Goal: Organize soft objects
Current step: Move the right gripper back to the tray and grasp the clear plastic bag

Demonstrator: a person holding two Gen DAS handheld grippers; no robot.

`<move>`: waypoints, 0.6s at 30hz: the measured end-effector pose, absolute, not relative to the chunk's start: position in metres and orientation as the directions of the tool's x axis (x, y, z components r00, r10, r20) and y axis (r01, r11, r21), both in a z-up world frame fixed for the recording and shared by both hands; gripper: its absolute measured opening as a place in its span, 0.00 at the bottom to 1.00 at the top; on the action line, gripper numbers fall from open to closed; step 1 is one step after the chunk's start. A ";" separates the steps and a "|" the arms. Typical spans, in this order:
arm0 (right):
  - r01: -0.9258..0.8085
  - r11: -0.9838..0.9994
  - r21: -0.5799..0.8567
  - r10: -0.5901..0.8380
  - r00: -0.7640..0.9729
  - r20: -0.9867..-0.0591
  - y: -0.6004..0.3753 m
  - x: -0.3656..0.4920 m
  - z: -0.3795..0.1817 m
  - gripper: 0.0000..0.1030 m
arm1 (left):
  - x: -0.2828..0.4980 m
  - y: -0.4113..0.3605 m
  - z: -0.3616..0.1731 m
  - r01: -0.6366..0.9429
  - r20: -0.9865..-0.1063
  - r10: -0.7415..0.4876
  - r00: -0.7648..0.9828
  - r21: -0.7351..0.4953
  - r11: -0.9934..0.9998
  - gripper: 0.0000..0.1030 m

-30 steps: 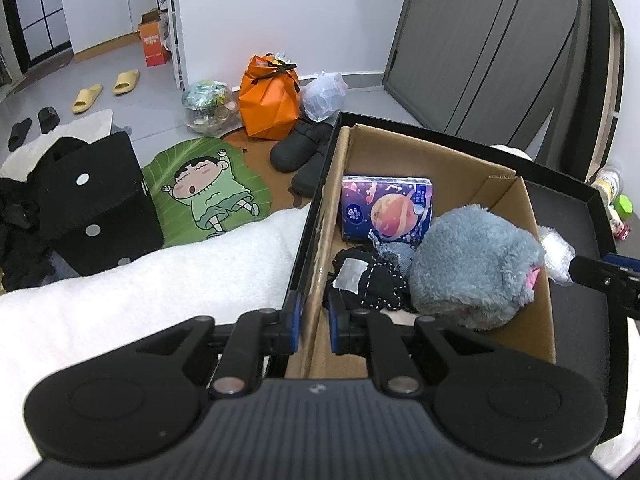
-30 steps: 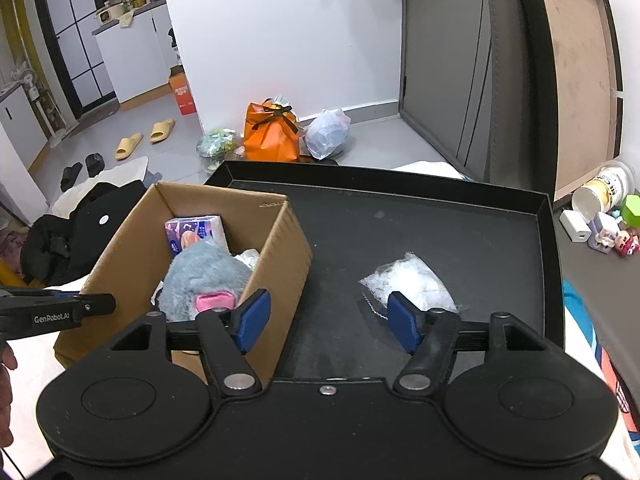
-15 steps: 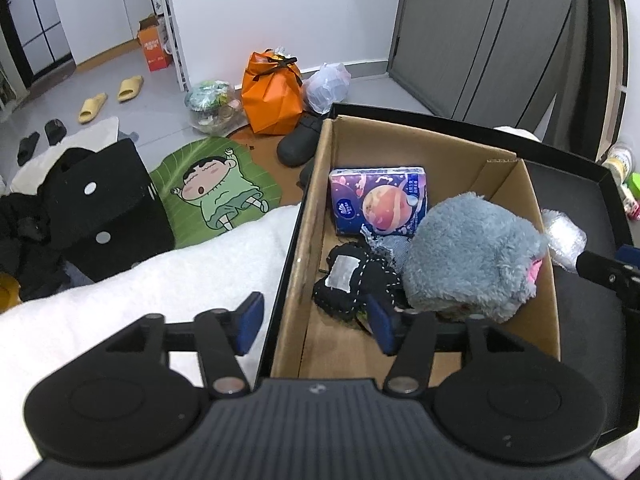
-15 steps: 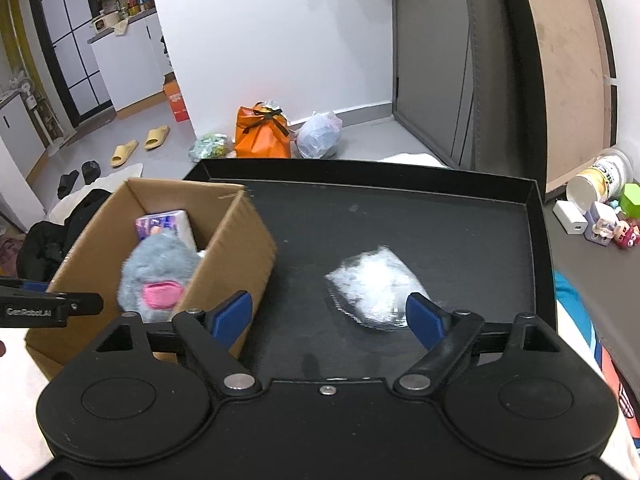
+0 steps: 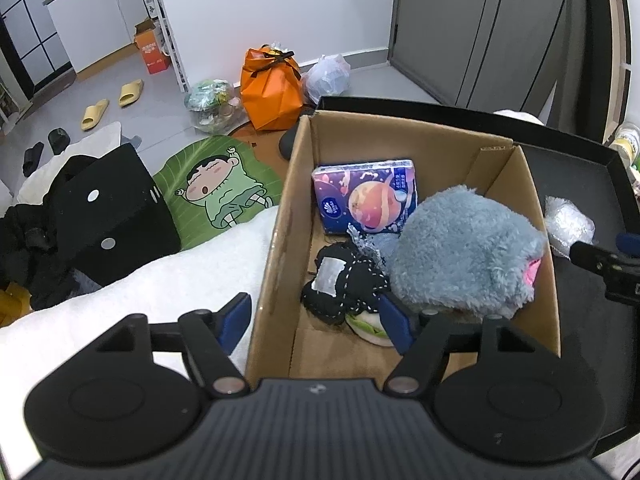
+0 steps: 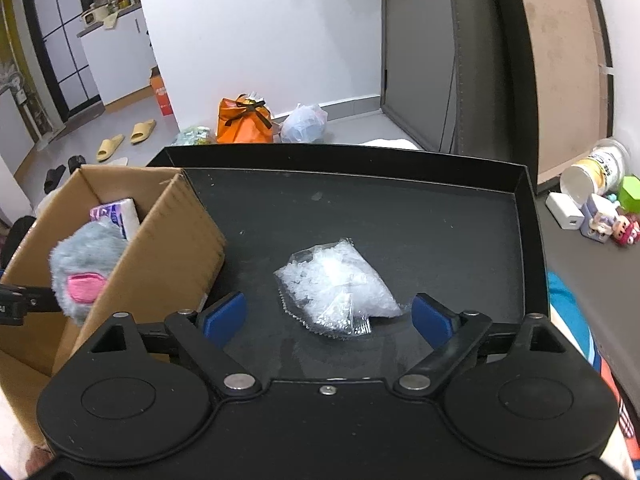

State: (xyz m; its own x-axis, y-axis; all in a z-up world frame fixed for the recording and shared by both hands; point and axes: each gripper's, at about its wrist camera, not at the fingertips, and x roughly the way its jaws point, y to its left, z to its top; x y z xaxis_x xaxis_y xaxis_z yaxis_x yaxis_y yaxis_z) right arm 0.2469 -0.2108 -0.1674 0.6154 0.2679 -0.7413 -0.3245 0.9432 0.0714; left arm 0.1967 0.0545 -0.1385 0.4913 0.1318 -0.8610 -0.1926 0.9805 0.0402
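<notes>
A cardboard box (image 5: 500, 168) stands on a black tray (image 6: 360, 208). It holds a purple tissue pack (image 5: 366, 200), a grey plush (image 5: 460, 256) and a black knitted piece (image 5: 344, 280). My left gripper (image 5: 316, 322) straddles the box's left wall. Its jaws are opening; one finger is outside over the white blanket, the other inside by the knitted piece, and neither pad presses on the wall. A crumpled clear plastic bag (image 6: 336, 284) lies on the tray right of the box. My right gripper (image 6: 328, 314) hangs low over it; its opening jaws stand on either side and do not touch it.
The tray's raised rim runs along the far and right sides. On the floor beyond are an orange bag (image 5: 270, 84), a white plastic bag (image 5: 326, 78), yellow slippers (image 5: 112, 104) and a cartoon mat (image 5: 216, 192). Small toys (image 6: 608, 224) and a tipped can (image 6: 596, 172) lie right of the tray.
My left gripper went from shut at the box's left wall to wide apart. My right gripper spread wider and dropped toward the clear bag, which now sits between its fingers.
</notes>
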 end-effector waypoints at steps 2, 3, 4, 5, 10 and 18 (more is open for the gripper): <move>-0.344 0.937 0.063 0.275 0.612 -0.742 -0.209 0.251 -0.170 0.87 | 0.198 0.054 -0.140 -0.189 -0.863 0.134 0.488 0.046 0.981 0.67; -0.357 0.933 0.052 0.274 0.609 -0.745 -0.208 0.253 -0.172 0.87 | 0.199 0.053 -0.140 -0.188 -0.864 0.135 0.485 0.048 0.981 0.67; -0.366 0.930 0.042 0.273 0.608 -0.745 -0.207 0.255 -0.173 0.87 | 0.200 0.054 -0.141 -0.191 -0.865 0.136 0.483 0.048 0.981 0.67; -0.372 0.927 0.035 0.273 0.609 -0.745 -0.206 0.257 -0.173 0.87 | 0.200 0.054 -0.141 -0.195 -0.867 0.135 0.480 0.045 0.980 0.67; -0.403 0.915 0.011 0.277 0.608 -0.744 -0.201 0.265 -0.175 0.87 | 0.201 0.055 -0.142 -0.198 -0.869 0.137 0.476 0.045 0.979 0.67; -0.420 0.907 -0.004 0.273 0.595 -0.756 -0.194 0.273 -0.175 0.86 | 0.202 0.054 -0.144 -0.190 -0.873 0.125 0.471 0.038 0.981 0.67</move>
State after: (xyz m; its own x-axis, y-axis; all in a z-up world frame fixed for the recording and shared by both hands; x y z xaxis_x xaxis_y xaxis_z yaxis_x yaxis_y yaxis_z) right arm 0.2727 -0.1942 -0.1753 0.5950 0.2727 -0.7560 -0.4204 0.9073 -0.0036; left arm 0.2019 0.0540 -0.1441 0.4707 0.1252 -0.8734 -0.1897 0.9811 0.0384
